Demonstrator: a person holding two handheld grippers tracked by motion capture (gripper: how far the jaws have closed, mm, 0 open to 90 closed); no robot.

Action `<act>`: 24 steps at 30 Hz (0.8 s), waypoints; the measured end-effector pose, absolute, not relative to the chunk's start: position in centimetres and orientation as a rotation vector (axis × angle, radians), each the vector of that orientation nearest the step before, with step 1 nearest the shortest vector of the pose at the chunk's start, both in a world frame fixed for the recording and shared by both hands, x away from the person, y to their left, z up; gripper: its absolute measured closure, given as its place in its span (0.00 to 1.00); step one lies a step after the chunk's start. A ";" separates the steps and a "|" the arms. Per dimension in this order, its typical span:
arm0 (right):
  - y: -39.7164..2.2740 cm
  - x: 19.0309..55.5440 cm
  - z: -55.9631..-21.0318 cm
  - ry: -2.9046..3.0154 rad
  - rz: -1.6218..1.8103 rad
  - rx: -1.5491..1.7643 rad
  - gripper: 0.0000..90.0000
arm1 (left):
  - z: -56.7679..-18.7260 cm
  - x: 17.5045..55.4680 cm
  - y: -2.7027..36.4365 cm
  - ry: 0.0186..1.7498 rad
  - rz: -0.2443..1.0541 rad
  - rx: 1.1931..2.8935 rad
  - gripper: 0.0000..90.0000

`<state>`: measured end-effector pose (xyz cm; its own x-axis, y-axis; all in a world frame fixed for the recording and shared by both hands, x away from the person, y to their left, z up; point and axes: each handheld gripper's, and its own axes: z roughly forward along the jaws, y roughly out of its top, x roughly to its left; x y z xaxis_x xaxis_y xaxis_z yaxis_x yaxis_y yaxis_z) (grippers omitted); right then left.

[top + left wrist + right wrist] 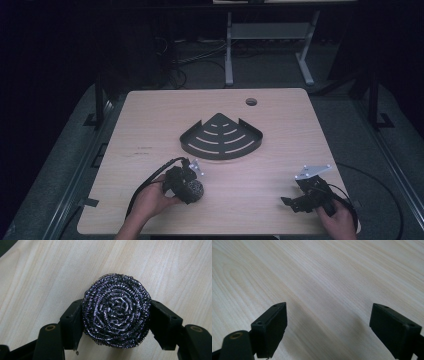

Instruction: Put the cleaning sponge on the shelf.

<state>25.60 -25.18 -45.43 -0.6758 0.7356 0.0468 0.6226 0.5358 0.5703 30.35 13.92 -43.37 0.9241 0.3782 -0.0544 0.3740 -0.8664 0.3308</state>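
Though clamped, scourer (116, 311) between jaws

The round dark steel-wool scourer (116, 311) hides the light wooden bench (37, 277) beneath it. The frame bottom cuts both forearms in the high view. Small dark marks (142, 151) on the bench are unreadable.

Honestly nothing readable here. There's a small dark smudge of print on the wooden table (150, 125), left of the corner rack (221, 137), that looks like a line or two of text, but it's way too tiny and blurry to make out. No brand or label on the rack, the steel wool scourer (116, 310), or the black jaws of either gripper.
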 end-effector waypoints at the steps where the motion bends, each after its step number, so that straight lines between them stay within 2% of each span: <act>1: -25.2 25.6 -45.4 2.573 0.837 1.153 0.16 | -43.3 30.3 13.9 0.552 0.019 2.745 0.38; 24: -25.0 25.6 -45.5 2.580 0.835 1.156 0.16 | -41.1 31.8 13.7 0.566 0.028 2.709 0.38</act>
<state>25.64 -25.05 -45.52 -0.6767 0.7344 0.0516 0.6252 0.5363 0.5669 31.77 13.67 -41.14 0.9191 0.3902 -0.0557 0.3828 -0.8502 0.3614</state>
